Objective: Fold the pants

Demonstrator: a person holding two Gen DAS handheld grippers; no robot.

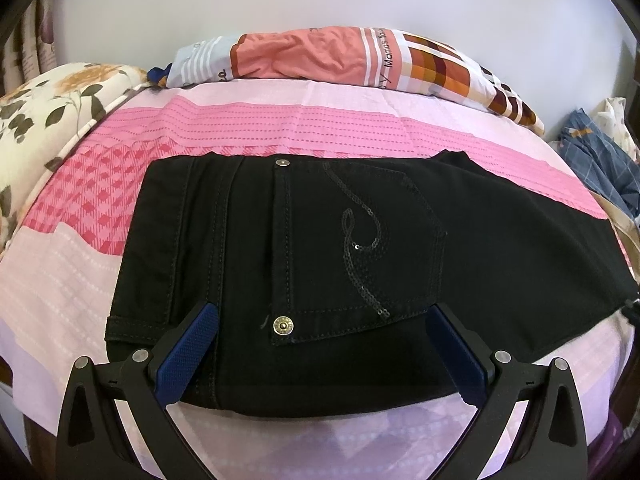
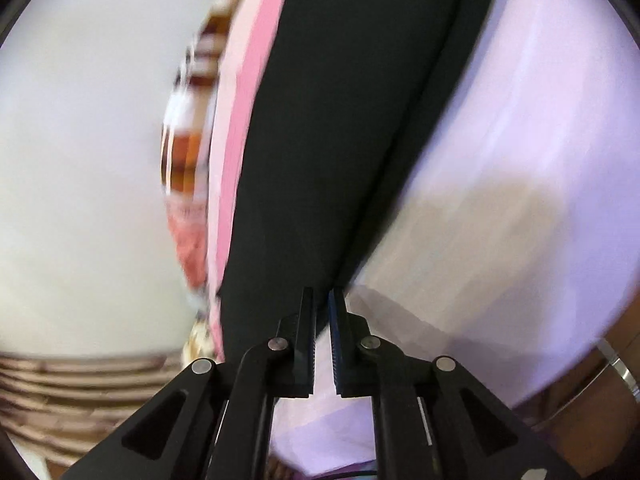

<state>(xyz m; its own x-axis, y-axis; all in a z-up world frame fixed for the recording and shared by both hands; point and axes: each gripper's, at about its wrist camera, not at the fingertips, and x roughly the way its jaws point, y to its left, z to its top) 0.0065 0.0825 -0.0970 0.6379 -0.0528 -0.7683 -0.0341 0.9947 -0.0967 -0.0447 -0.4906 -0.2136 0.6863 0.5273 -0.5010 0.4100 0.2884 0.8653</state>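
The black pants [image 1: 360,264] lie flat on the pink bedspread [image 1: 240,132], waist end to the left, back pocket with a sequin swirl facing up. My left gripper [image 1: 322,312] is open and hovers over the near edge of the pants, blue pads [image 1: 188,350] spread wide on either side of the pocket. In the blurred, tilted right wrist view the pants [image 2: 320,140] run upward as a dark band. My right gripper [image 2: 322,300] is shut on the near edge of the pants fabric.
A pink and checked pillow [image 1: 340,60] lies at the far side of the bed by the white wall. A floral cushion [image 1: 52,108] sits at the left. A heap of blue clothes [image 1: 596,160] lies at the right edge.
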